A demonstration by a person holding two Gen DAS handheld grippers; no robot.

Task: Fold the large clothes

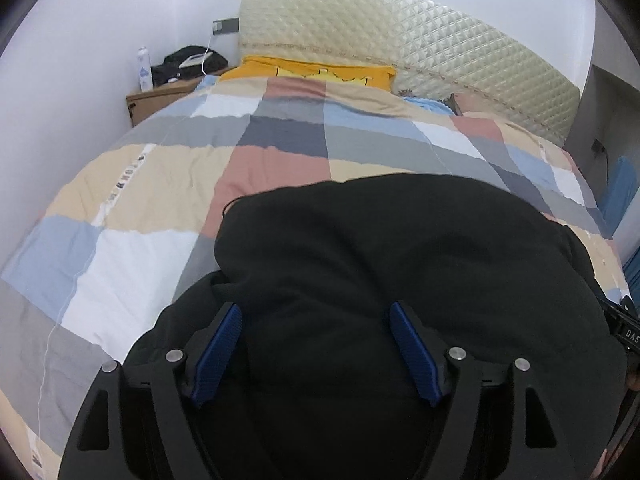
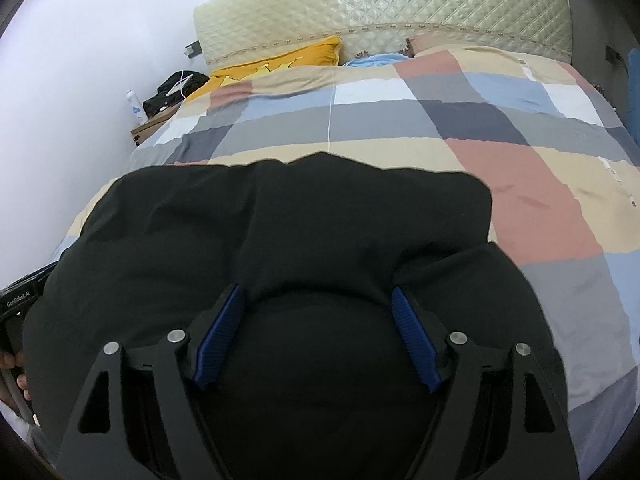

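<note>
A large black garment (image 1: 380,248) lies folded in layers on the patchwork duvet (image 1: 152,168) at the near end of the bed; it also shows in the right wrist view (image 2: 280,220). My left gripper (image 1: 316,312) is open, its blue pads (image 1: 218,348) spread over the garment's near left part, nothing between them. My right gripper (image 2: 318,296) is open over the garment's near right part, its blue pads (image 2: 414,336) wide apart. The other gripper's body shows at each frame edge (image 1: 624,328) (image 2: 20,300).
The duvet (image 2: 520,152) covers the bed. A yellow pillow (image 1: 316,72) and a quilted cream headboard (image 1: 400,32) are at the far end. A wooden nightstand (image 1: 156,96) with a bottle (image 1: 143,68) and a black bag stands far left by the white wall.
</note>
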